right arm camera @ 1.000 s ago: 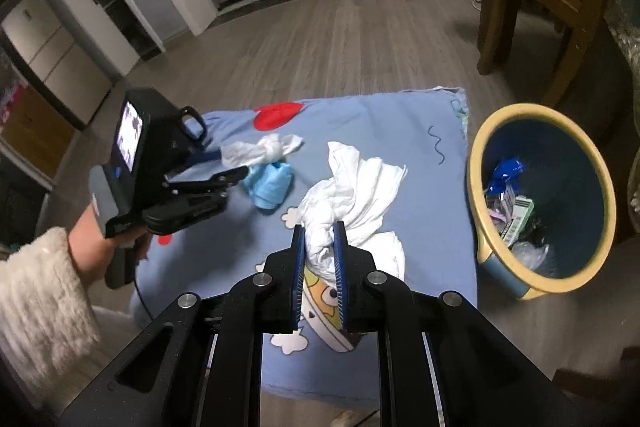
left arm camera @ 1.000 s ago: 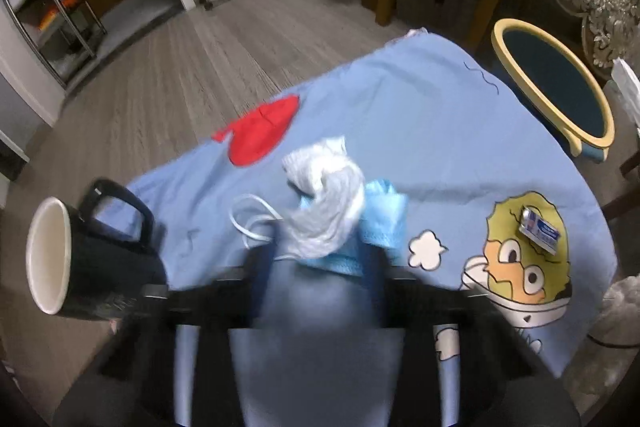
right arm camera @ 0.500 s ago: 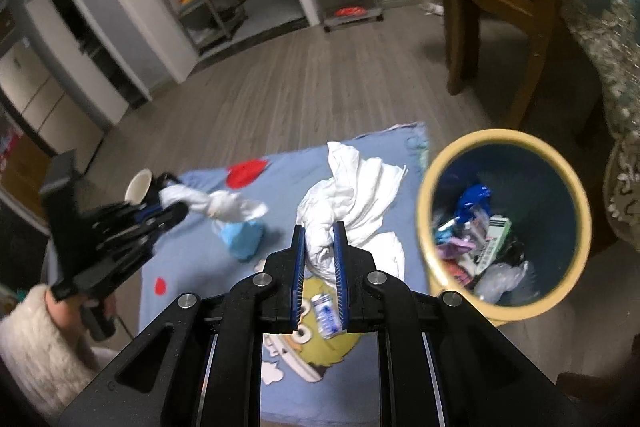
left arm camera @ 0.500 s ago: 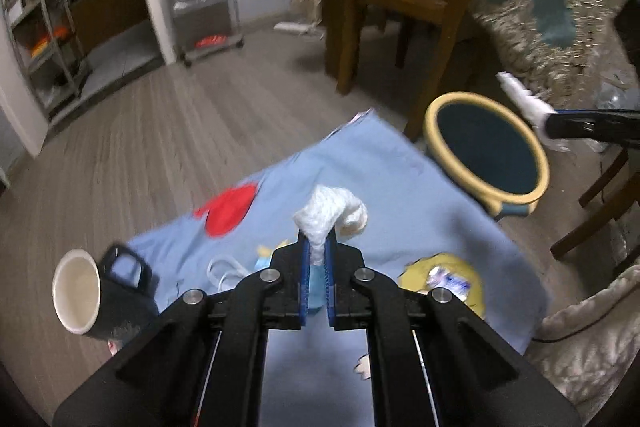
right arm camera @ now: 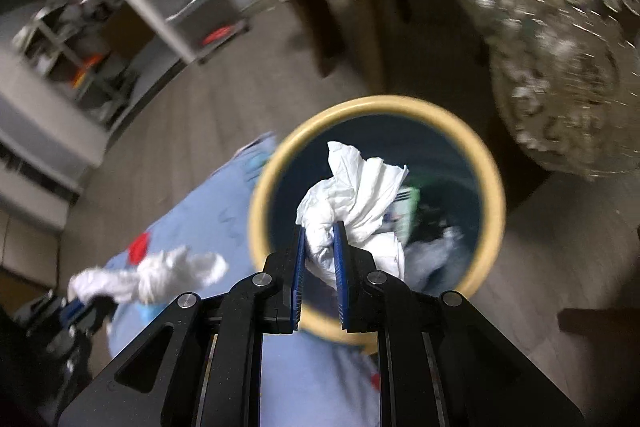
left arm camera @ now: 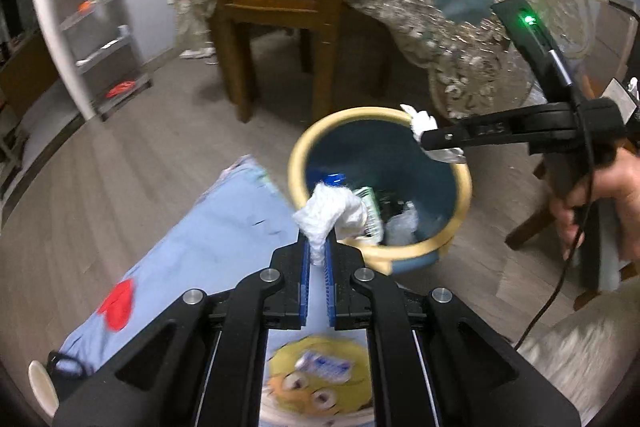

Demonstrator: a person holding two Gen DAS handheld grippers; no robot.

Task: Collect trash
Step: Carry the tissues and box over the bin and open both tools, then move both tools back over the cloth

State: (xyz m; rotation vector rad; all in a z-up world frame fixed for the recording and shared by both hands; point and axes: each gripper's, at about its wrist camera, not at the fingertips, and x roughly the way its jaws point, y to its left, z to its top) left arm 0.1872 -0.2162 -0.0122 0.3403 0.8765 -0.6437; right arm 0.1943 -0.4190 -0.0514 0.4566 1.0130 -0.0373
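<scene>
My left gripper [left arm camera: 317, 251] is shut on a crumpled white tissue [left arm camera: 332, 213], held in the air at the near rim of the bin [left arm camera: 297, 163]. The bin is round, yellow-rimmed and blue inside, with several bits of trash at its bottom. My right gripper [right arm camera: 321, 241] is shut on a bigger wad of white paper [right arm camera: 360, 191] right above the bin's [right arm camera: 262, 199] mouth. The left wrist view shows the right gripper [left arm camera: 426, 143] reaching in over the far rim, a person's hand [left arm camera: 596, 195] on its handle. The left gripper [right arm camera: 80, 307] with its tissue [right arm camera: 160, 273] shows blurred at lower left.
A blue cartoon-print cloth [left arm camera: 224, 239] lies on the wood floor beside the bin, with a small packet [left arm camera: 324, 363] on its yellow figure and a dark mug [left arm camera: 42, 383] at its left corner. A wooden chair [left arm camera: 276, 7], a lace-draped table [left arm camera: 460, 39] and a shelf rack [left arm camera: 100, 23] stand behind.
Both grippers have swung away from the blue cloth to the bin, each carrying its white wad. The left one lifted its tissue off the blue mask.
</scene>
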